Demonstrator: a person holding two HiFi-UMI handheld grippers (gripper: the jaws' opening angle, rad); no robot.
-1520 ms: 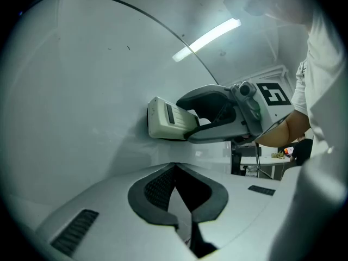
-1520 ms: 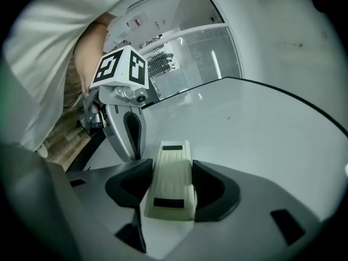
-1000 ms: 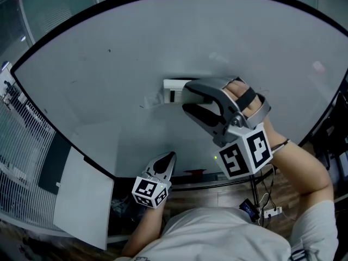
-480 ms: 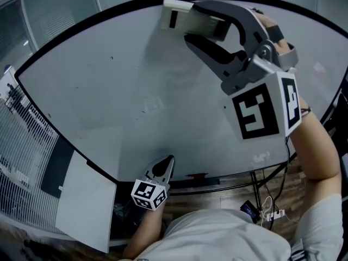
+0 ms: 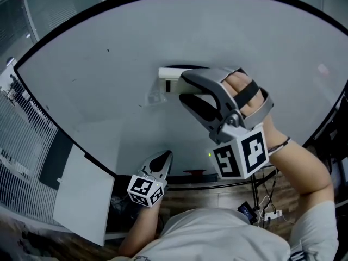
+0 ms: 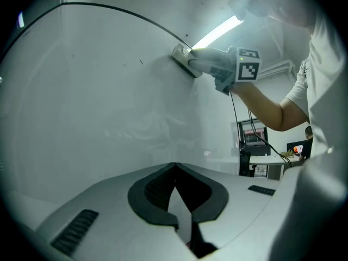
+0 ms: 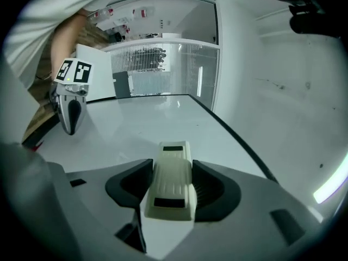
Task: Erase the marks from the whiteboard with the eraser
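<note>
Grips eraser (image 5: pixel 171 73) lengthwise in right tongs (image 7: pixel 173 192), flat against whiteboard (image 5: pixel 109 48); places faint marks (image 5: pixel 155 97) just toward left edge; holds left tongs (image 5: pixel 163 162) closed, empty.

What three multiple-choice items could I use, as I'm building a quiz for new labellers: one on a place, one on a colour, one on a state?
1. Where is the eraser?
A. on a shelf
B. between the right gripper's jaws, pressed on the whiteboard
C. on the floor

2. What colour is the eraser?
A. cream
B. red
C. blue

3. How do the left gripper's jaws stand?
A. wide apart
B. shut on a pen
C. together, holding nothing

Answers: B, the right gripper view shows it clamped; A, its body looks cream; C, the left gripper view shows them meeting, empty.
</note>
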